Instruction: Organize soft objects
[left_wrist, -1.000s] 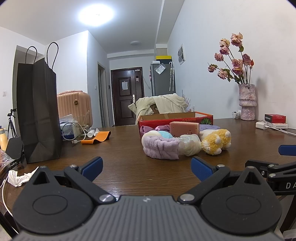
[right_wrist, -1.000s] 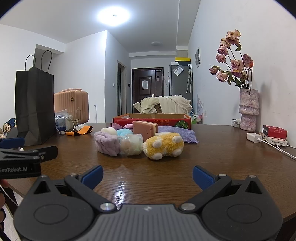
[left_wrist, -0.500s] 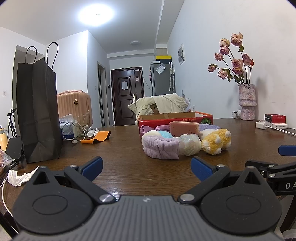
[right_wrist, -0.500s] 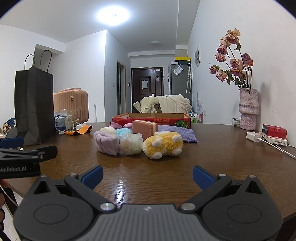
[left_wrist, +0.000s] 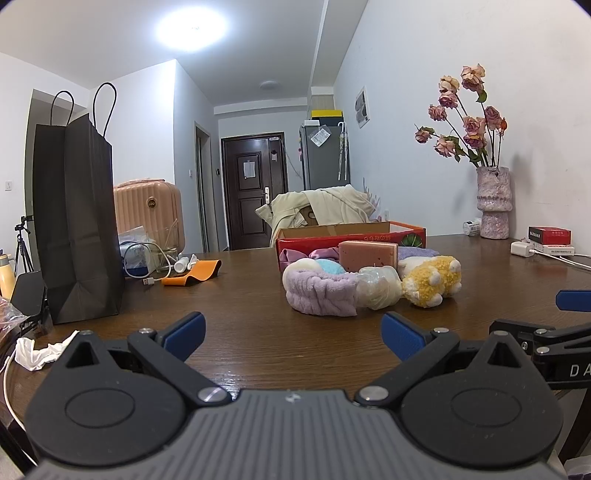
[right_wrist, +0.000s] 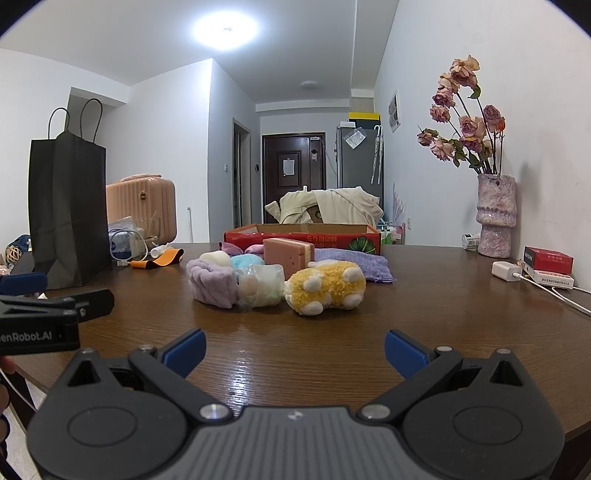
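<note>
Left gripper (left_wrist: 291, 326): jaws spread, empty, before the red cardboard box (left_wrist: 351, 236).
Right gripper (right_wrist: 294, 345): jaws spread, empty.
Yellow plush toy (right_wrist: 327, 286): before box.

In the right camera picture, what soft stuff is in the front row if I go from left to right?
Purple headband → clear wrapped bundle → yellow plush toy.

White walls (left_wrist: 424, 92), dark door (left_wrist: 253, 188)
</note>
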